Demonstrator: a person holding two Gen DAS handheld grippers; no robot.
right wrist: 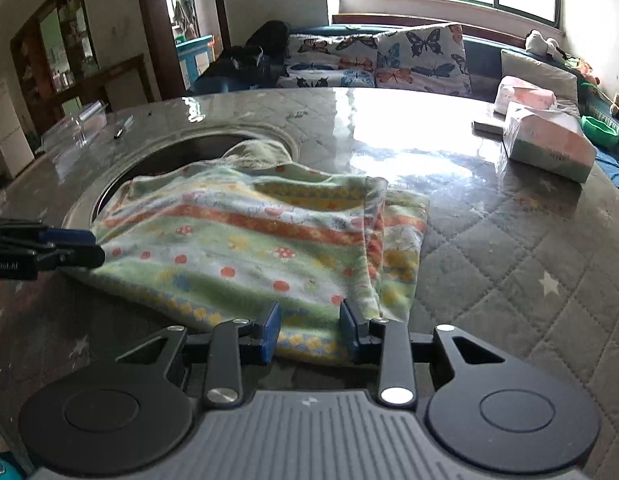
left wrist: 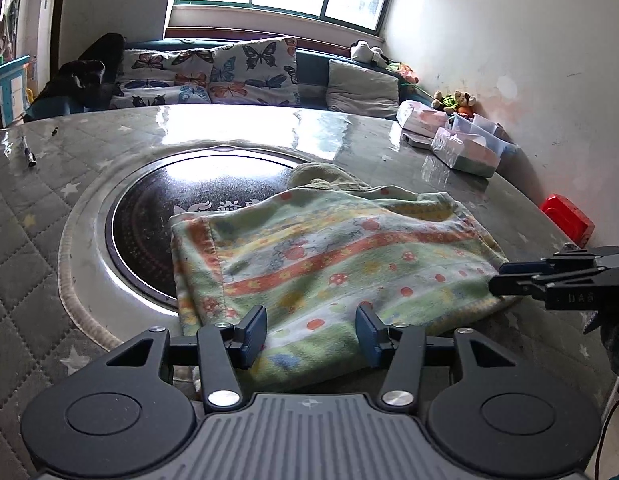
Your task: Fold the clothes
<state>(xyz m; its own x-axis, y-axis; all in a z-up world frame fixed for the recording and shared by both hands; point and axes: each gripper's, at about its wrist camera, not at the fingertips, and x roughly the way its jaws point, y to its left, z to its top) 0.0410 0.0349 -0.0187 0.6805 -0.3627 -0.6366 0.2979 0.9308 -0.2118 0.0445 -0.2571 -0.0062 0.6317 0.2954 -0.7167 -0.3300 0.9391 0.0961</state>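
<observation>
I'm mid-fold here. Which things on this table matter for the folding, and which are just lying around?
For the job:
- patterned garment, partly folded on the table
- left gripper, open at its near edge
- right gripper, open at its near edge

Just lying about:
- tissue packs
- pen
- red box
- round hotplate
- butterfly cushions
- soft toys

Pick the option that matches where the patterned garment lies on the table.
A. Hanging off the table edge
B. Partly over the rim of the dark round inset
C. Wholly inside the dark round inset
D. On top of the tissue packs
B: the garment covers the near rim of the round inset, with its other part on the quilted table cover.
</observation>
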